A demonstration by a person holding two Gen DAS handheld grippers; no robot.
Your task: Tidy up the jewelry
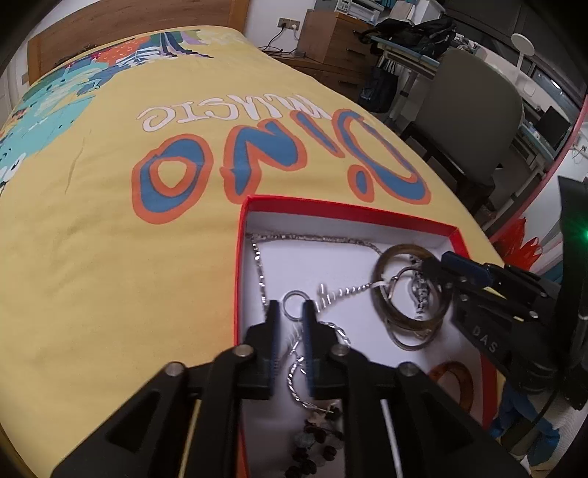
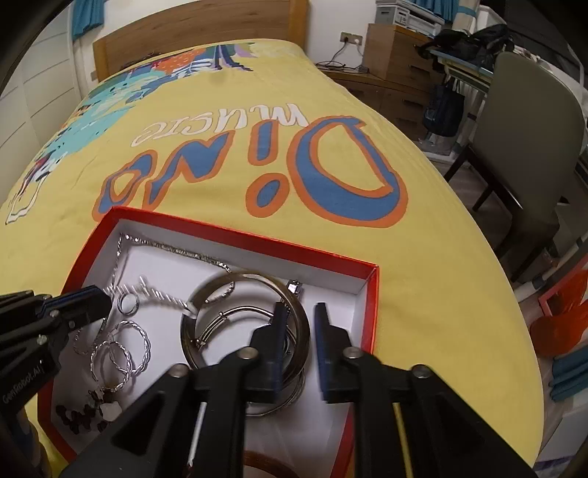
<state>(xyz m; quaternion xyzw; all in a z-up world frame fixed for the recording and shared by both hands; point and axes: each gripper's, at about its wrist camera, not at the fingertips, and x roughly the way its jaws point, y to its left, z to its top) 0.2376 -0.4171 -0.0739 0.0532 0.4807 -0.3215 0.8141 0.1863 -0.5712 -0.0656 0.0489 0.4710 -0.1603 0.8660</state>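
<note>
A red box (image 1: 239, 235) with a white inside lies on the yellow bedspread, also in the right wrist view (image 2: 369, 316). It holds a silver chain (image 1: 305, 237), a small silver ring (image 1: 294, 303), twisted silver hoops (image 2: 126, 349), brown and metal bangles (image 1: 404, 290), dark beads (image 2: 79, 417) and an amber ring (image 1: 454, 380). My left gripper (image 1: 293, 312) is open, its fingers on either side of the small ring. My right gripper (image 2: 300, 312) is open over the bangles (image 2: 250, 323); in the left wrist view its fingers (image 1: 452, 266) reach in from the right.
The yellow bedspread (image 1: 128, 257) with a large printed word stretches beyond the box to a wooden headboard (image 2: 198, 33). A grey chair (image 2: 533, 121), a desk and wooden drawers (image 2: 397, 47) stand off the bed's right side. An orange object (image 2: 562, 320) lies at the right.
</note>
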